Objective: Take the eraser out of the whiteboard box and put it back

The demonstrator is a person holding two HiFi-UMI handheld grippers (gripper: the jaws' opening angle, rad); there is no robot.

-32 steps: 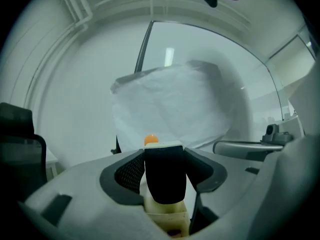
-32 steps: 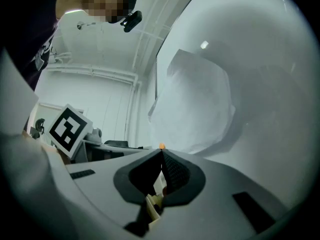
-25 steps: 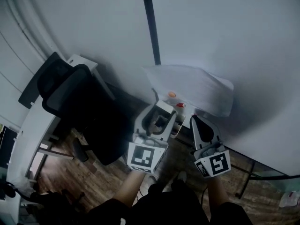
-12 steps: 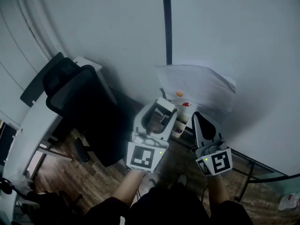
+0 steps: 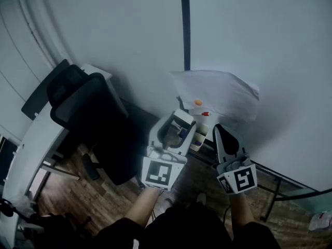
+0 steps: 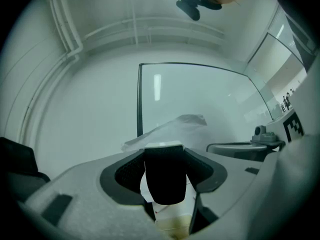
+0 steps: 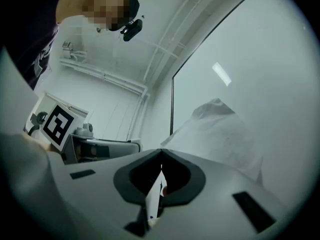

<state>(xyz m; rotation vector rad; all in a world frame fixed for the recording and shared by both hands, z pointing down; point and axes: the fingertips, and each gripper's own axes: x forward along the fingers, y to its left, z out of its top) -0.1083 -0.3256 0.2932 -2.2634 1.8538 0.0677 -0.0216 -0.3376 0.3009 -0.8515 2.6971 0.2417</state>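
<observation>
Backdrop: whiteboard (image 5: 259, 45) fills the upper head view, crossed by a dark vertical strip (image 5: 185, 25); wood floor (image 5: 104, 196) lies below.
Left gripper (image 5: 179, 124): clamped on the eraser (image 6: 165, 176), a dark block with a white top that fills the gap between the jaws.
Eraser place: held out of the box (image 5: 198, 137), just to its left in the head view; whether the two touch cannot be told.
Right gripper (image 5: 218, 131): jaws pressed together at the tips, with nothing gripped; it points at the board to the right of the box.
Between the grippers: the box sits low against the board, and both tips are near it.
Above the box: a pale crumpled sheet (image 5: 223, 92) hangs on the board, its lower edge near both tips; two small red-orange spots show on it.
Left edge: a black chair (image 5: 88, 118) stands beside the left gripper, with a white desk (image 5: 36, 139) beyond it.
Open room: bare board to the right and above, floor below the grippers.
</observation>
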